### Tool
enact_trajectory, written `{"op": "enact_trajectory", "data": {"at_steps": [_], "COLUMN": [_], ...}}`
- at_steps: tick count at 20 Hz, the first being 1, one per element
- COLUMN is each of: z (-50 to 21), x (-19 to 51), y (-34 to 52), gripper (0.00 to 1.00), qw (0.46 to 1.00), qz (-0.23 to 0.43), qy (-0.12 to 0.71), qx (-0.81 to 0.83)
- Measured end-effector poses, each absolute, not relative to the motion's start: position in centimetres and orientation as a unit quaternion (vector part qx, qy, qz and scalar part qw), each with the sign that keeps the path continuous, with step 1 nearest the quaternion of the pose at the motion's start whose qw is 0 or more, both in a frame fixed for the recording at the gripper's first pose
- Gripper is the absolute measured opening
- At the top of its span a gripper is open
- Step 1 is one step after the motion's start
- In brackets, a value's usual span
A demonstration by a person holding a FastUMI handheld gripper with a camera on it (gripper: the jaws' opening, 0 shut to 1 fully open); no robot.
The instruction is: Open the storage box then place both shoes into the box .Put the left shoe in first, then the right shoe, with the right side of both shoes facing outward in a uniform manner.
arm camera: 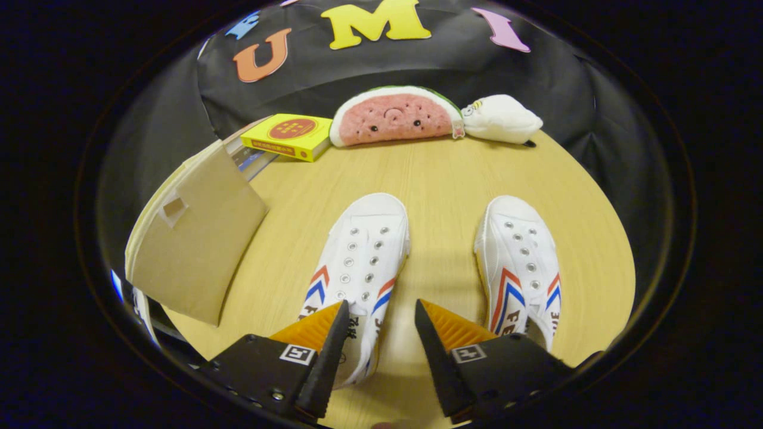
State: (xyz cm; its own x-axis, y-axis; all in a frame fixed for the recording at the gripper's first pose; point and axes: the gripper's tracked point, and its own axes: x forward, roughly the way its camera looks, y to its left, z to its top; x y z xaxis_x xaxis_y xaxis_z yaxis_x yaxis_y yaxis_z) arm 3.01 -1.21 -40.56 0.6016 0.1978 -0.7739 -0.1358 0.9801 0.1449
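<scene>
Two white canvas shoes with red and blue chevrons lie on the wooden table, toes pointing away from me. The left shoe reaches back between my fingers, its heel end lying by the left finger. The right shoe lies beyond and to the right of the right finger. My gripper is open above the table, with nothing pressed between its fingers. The storage box stands at the left with its cardboard lid raised and tilted; its inside is hidden.
Along the table's far edge lie a yellow box, a watermelon-slice plush and a white plush. A strip of bare wood runs between the two shoes.
</scene>
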Motion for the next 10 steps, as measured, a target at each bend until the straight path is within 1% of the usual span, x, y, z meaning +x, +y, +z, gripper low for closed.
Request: {"op": "enact_trajectory", "data": {"at_steps": [4, 5, 6, 8, 9, 10], "z": [-41.12, -41.07, -41.08, -40.87, -40.56, -40.35], "x": [2.82, 2.86, 2.79, 3.05, 2.74, 2.59], "y": [-0.31, -0.23, -0.26, -0.13, -0.18, -0.05], "gripper": [0.16, 0.16, 0.04, 0.03, 0.00, 0.00], "qw": [0.871, 0.866, 0.861, 0.858, 0.855, 0.852], "qz": [0.101, 0.100, 0.097, 0.096, 0.099, 0.100], "qy": [0.472, 0.478, 0.485, 0.487, 0.489, 0.490], "qx": [0.094, 0.109, 0.121, 0.132, 0.142, 0.157]}}
